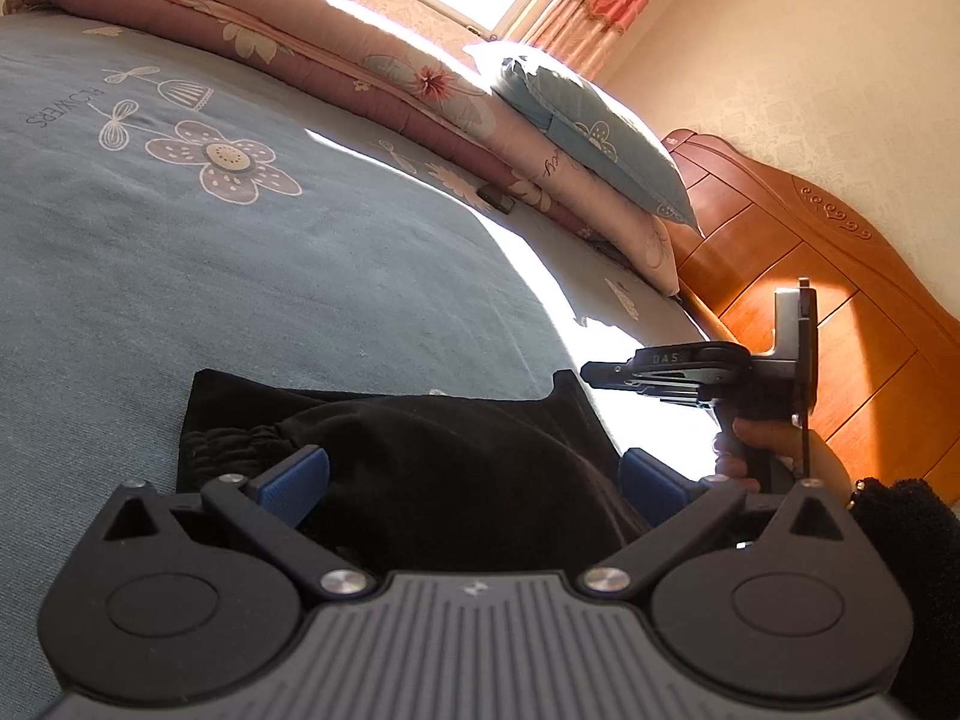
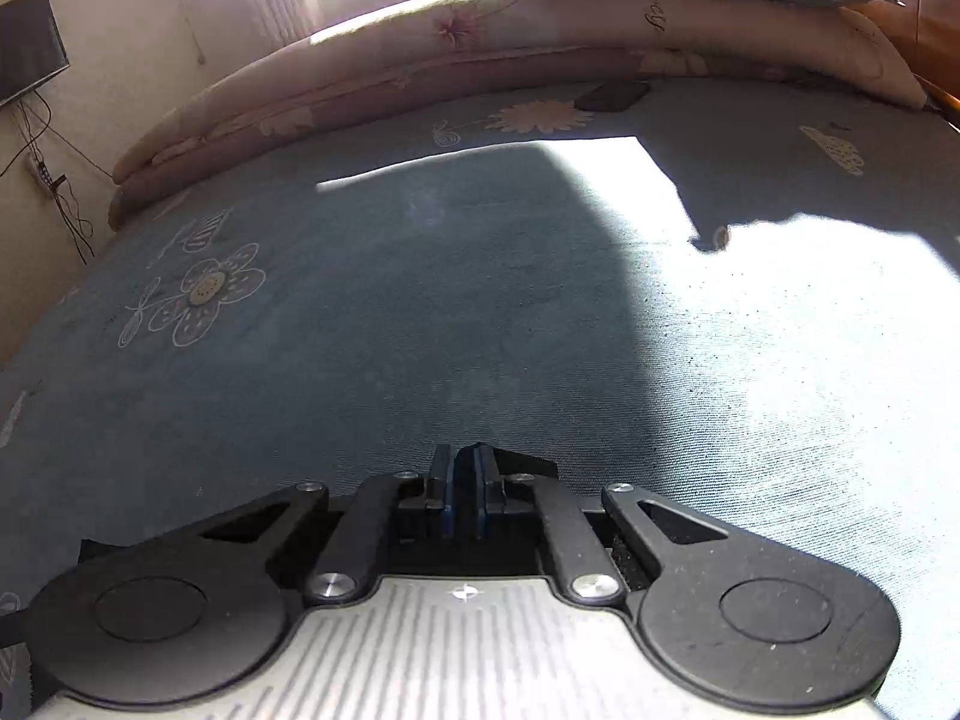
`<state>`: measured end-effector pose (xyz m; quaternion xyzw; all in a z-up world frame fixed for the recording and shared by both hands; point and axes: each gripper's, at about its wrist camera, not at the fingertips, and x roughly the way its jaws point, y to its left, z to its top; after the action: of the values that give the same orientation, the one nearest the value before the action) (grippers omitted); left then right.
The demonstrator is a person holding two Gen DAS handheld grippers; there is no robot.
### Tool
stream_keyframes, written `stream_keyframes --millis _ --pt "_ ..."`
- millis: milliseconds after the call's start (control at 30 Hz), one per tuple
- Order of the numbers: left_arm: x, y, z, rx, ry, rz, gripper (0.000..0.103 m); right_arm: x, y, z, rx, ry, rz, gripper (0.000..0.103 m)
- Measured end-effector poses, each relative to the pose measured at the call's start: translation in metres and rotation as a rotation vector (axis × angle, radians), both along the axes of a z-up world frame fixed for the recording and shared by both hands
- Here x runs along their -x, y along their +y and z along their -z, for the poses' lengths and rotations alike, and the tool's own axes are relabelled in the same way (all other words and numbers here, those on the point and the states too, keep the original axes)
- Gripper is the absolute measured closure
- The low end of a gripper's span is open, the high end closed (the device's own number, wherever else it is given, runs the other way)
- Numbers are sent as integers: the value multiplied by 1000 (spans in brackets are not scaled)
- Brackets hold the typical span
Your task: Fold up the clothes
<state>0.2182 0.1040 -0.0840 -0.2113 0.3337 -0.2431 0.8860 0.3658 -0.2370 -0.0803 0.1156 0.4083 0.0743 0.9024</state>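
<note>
Black garment [image 1: 420, 456] lies bunched on the blue bedspread [image 1: 240, 276], directly ahead of the left gripper [image 1: 474, 480], partly between its spread-apart blue pads [image 1: 300, 474]. Right gripper [image 2: 463, 480], jaws pressed together with nothing seen between them, sits just right of the garment, above the bedspread.

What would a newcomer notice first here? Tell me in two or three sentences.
First, the black garment lying rumpled on the blue-grey flowered bedsheet, right in front of the open left gripper. To its right, the right gripper, held in a hand, hovers at the garment's corner with fingers together. Behind, a folded floral quilt and a blue pillow lie along the bed's far edge.
</note>
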Motion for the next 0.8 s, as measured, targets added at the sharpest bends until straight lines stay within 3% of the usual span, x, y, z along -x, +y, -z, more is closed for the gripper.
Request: stream_keyframes --millis 167,233,433,533,633,800 --pt "-4 -1 3 -21 19 -4 1 -15 5 37 -19 43 13 95" --pt "-4 -1 4 -24 20 -9 1 -18 6 38 -21 35 16 95" --pt "-1 4 3 -19 12 -35 1 17 10 -2 -49 -71 -26 90" --pt "1 7 3 -16 7 -49 1 31 25 -16 -68 -65 -99 90" --pt "4 19 2 21 -3 -93 1 43 50 -16 -43 -69 -181 89" --pt "2 54 6 168 21 -196 1 58 95 -18 -14 -101 -316 82"
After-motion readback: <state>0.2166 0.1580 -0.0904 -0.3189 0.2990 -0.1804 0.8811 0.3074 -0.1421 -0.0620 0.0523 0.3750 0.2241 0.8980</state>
